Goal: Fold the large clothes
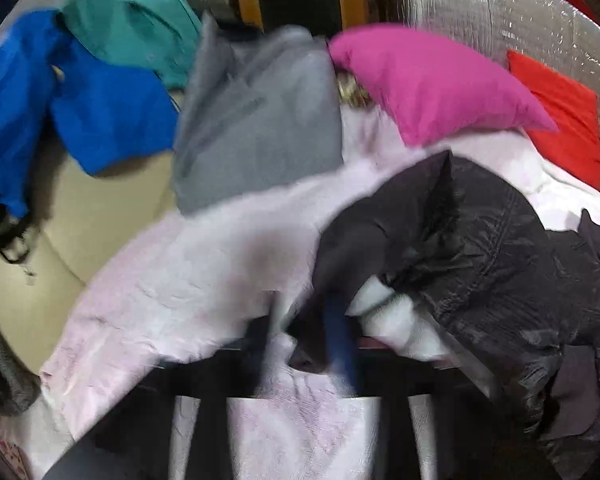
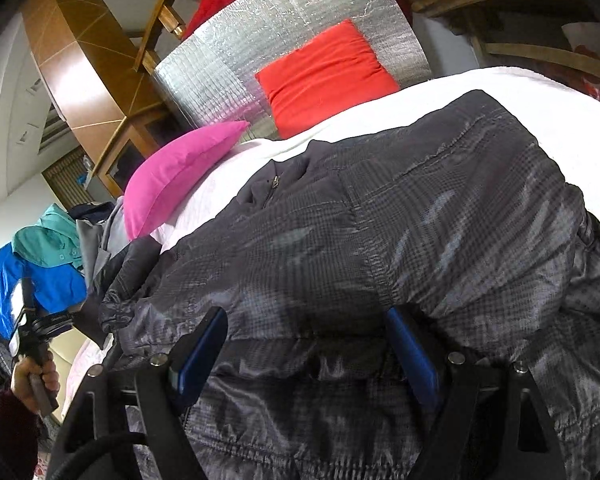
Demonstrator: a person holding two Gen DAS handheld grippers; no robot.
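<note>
Right wrist view shows my right gripper spread wide, its blue pads pressed on either side of a bulge of the dark checked jacket, which lies across the white bedspread. My left gripper is blurred; its blue finger seems pinched on the jacket's dark edge, though I cannot tell for sure. Beyond lie a pink pillow, a red pillow, and grey, blue and teal garments.
</note>
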